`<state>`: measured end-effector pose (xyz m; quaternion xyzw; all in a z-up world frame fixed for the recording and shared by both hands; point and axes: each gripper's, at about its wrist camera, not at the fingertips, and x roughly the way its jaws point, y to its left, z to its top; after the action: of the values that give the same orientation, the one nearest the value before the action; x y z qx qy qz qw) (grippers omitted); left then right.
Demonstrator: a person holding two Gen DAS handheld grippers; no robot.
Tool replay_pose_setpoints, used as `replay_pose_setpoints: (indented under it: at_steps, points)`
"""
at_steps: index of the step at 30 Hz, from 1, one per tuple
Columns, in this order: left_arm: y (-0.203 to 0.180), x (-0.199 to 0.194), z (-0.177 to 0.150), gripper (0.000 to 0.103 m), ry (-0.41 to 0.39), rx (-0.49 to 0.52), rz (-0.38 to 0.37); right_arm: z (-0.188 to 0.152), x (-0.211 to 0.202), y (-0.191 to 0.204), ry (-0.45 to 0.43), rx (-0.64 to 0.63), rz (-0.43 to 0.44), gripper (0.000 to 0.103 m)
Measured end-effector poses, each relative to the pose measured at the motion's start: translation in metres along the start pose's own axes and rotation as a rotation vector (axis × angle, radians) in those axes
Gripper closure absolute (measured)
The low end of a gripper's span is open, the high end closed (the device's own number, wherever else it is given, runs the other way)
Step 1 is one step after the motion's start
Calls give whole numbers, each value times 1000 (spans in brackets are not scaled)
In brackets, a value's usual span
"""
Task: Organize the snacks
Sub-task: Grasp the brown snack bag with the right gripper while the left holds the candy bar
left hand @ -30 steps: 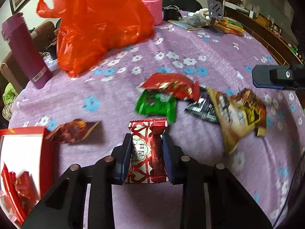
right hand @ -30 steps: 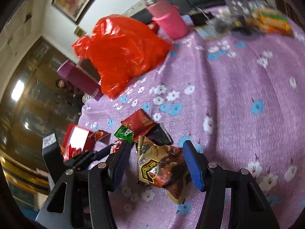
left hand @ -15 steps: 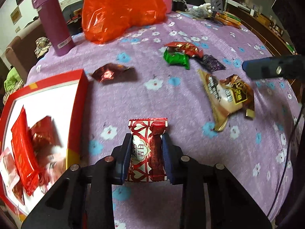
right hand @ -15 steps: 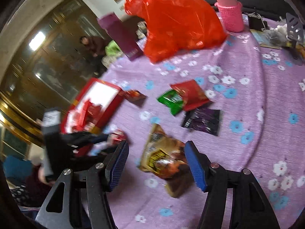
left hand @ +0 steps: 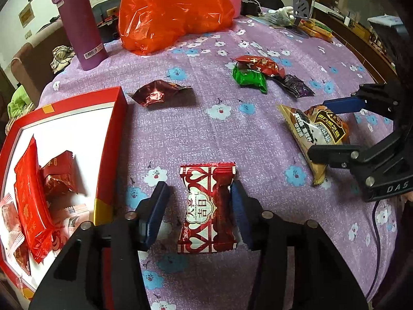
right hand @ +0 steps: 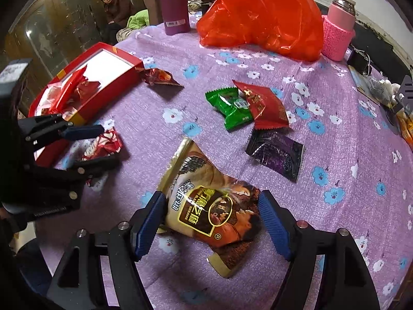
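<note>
left hand-held gripper (left hand: 198, 211) now released, red candy (left hand: 207, 209) loose beside red box (left hand: 113, 139); right hand-held gripper (right hand: 210, 222) wide (straddling sesame pack (right hand: 206, 201)).

Table (left hand: 258, 139) cloth: purple, white and blue flowers. Candy (left hand: 207, 209): red-white heart pattern. Box (left hand: 113, 139): red, white interior. Bag (left hand: 170, 13): orange-red.

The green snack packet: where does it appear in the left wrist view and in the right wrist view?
Left wrist: green snack packet upper right of centre, beside the red packet.
Right wrist: just above centre, its right end under that red packet.
Shared landmark: orange plastic bag.
</note>
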<state>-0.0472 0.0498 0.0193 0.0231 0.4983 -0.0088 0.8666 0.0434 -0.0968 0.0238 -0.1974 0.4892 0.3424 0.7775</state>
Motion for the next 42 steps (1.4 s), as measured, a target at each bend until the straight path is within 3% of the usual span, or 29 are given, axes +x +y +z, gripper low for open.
replay_pose_setpoints:
  at_steps: [6,9,13,15,17,18,19,20,21,24,27,28,29,31,35,38,42]
  points:
    - [-5,-2,-1,55,18,6,-15,-1,1,0,10,1,-12,32]
    - [-5,-2,-2,55,16,5,-21,3,-5,-14,-17,83,31,46]
    - [-7,-2,-1,74,-5,9,-39,7,-8,-47,-55,297,82,51]
    - [-6,-2,0,77,-12,-3,-43,6,-10,-59,-76,364,118,52]
    - [-5,-2,0,80,-18,-8,-49,4,-13,-71,-110,430,185,64]
    - [-5,-2,0,80,-18,-12,-54,3,-16,-76,-135,454,222,76]
    - [-5,-3,0,81,-20,-17,-61,3,-20,-81,-159,476,256,97]
    - [-5,-3,-1,81,-22,-20,-72,1,-23,-85,-178,503,301,98]
    - [-5,-3,-1,81,-22,-17,-74,1,-25,-88,-194,517,328,98]
    - [-6,-4,-2,81,-25,-23,-77,1,-18,-84,-141,494,246,93]
    - [-5,-7,-3,81,-27,-30,-93,1,-13,-85,-105,504,243,87]
    - [-5,-8,-3,81,-27,-33,-99,2,-17,-82,-108,486,236,73]
    - [-5,-9,-3,81,-29,-35,-102,3,-18,-81,-112,474,234,51]
    - [-6,-12,-1,81,-38,-37,-111,5,-18,-75,-111,449,241,33]
    - [-7,-17,0,81,-51,-44,-120,10,-5,-60,-67,410,256,33]
    - [-6,-20,1,81,-58,-52,-120,13,10,-33,-23,314,156,32]
    - [-4,-21,-1,80,-62,-62,-115,17,16,-6,-49,210,18,34]
